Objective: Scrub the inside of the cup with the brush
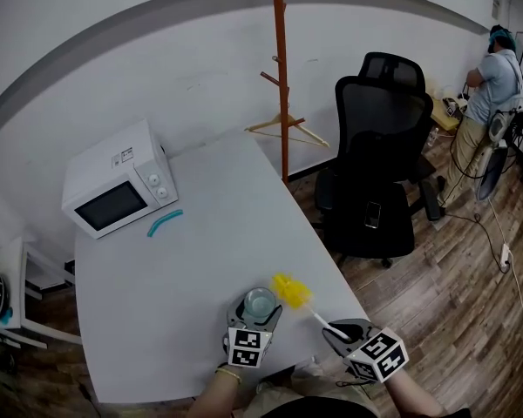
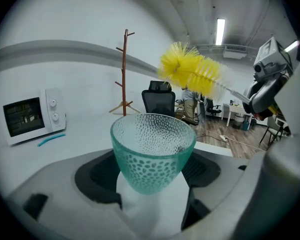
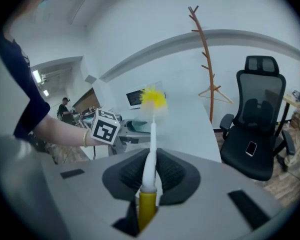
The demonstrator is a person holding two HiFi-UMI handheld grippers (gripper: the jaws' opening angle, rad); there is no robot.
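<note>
A teal dimpled glass cup (image 2: 152, 151) stands upright between the jaws of my left gripper (image 2: 152, 184), which is shut on its lower part. In the head view the cup (image 1: 261, 304) is near the table's front edge, with the left gripper (image 1: 254, 316) beneath it. My right gripper (image 3: 151, 176) is shut on the white handle of a brush with a yellow bristle head (image 3: 152, 99). The brush head (image 2: 190, 74) hangs above and to the right of the cup's rim, outside the cup. In the head view the brush head (image 1: 291, 290) lies just right of the cup, and the right gripper (image 1: 344, 329) is lower right.
A white microwave (image 1: 118, 190) sits at the back left of the white table (image 1: 200, 233), with a teal curved object (image 1: 164, 223) in front of it. A wooden coat stand (image 1: 281, 77) and a black office chair (image 1: 375, 172) stand beyond the table's right edge. A person (image 1: 497, 77) stands far right.
</note>
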